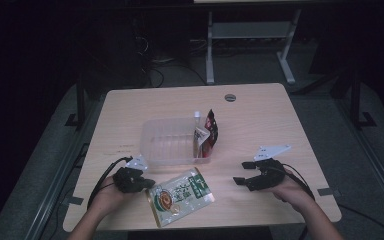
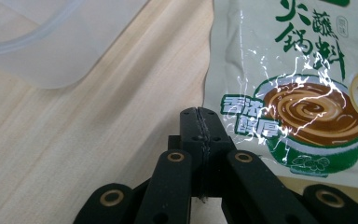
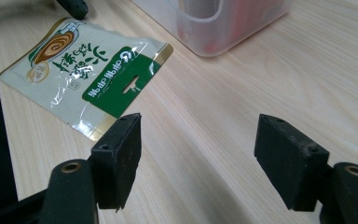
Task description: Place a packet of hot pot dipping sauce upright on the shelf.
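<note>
Left gripper (image 1: 147,183): at about 7 o'clock on the table, its black jaws pressed flat together with nothing between them; in the left gripper view the closed tips (image 2: 199,122) sit just beside the pouch's near edge, and whether they touch it I cannot tell.
Right gripper (image 1: 244,172): at about 4 o'clock, jaws standing well apart over bare wood, holding nothing; its tips point toward 9 o'clock, at the pouch (the grey three-cornered plate rides on top of it).
Sauce pouch (image 1: 181,195): lies flat on the table at 6 o'clock, between the two grippers and nearer the left one; pale green with a bowl of brown sauce printed on it and a dark green header strip with a hang slot, seen in the right gripper view (image 3: 81,63).
Clear plastic tub (image 1: 172,142): at the table's centre, at 12 o'clock from the pouch and close to it, though apart.
Packets in tub (image 1: 207,134): standing upright at the tub's 3 o'clock end, one red and dark, rising above the rim.
Table (image 1: 260,115): light wood, with a round grey cable port near the far edge at 12 o'clock.
</note>
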`<state>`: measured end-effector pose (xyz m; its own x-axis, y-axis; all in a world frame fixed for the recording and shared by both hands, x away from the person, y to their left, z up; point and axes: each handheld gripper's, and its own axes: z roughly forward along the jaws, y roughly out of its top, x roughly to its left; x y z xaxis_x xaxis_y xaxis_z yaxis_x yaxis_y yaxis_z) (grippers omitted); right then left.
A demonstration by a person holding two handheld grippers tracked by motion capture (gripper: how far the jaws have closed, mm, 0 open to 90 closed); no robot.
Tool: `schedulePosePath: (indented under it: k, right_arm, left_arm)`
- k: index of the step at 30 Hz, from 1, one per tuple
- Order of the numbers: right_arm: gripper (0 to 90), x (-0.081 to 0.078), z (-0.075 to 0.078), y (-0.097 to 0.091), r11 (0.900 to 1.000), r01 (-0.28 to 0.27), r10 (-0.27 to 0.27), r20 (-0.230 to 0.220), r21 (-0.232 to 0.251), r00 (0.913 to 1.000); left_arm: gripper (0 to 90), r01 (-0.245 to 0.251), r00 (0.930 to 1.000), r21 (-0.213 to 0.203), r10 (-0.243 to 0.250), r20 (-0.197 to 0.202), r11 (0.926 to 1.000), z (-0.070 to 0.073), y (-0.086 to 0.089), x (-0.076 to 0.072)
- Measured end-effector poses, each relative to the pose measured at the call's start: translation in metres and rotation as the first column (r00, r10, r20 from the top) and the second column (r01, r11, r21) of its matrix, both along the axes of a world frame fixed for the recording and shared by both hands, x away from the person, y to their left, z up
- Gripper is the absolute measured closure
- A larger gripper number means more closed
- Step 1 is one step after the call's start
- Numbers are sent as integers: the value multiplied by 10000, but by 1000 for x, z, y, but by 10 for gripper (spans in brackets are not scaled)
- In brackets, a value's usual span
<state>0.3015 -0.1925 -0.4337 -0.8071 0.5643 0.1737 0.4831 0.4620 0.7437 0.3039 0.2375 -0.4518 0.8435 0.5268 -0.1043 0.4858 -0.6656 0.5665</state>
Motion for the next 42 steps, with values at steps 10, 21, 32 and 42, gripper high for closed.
schedulePosePath:
  k: [10,21,32,42]
  right_arm:
    - [312,1,-2,2,9999,-55,54,-72,-98,10000]
    - [312,1,-3,3,9998,-93,93,-26,-183,10000]
    - [312,1,-3,5,9997,-69,67,-121,-215,9999]
    - [312,1,-4,7,9995,-175,172,-94,-261,9998]
  left_arm:
    - [661,34,9997,-1023,-57,-223,9947,9,-6,-11]
    - [195,437,9990,49,-436,-100,9990,-1,-34,-19]
    - [115,384,9993,-99,-384,4,9992,-6,-42,-22]
    - [316,463,9977,246,-475,484,9986,-3,-49,-28]
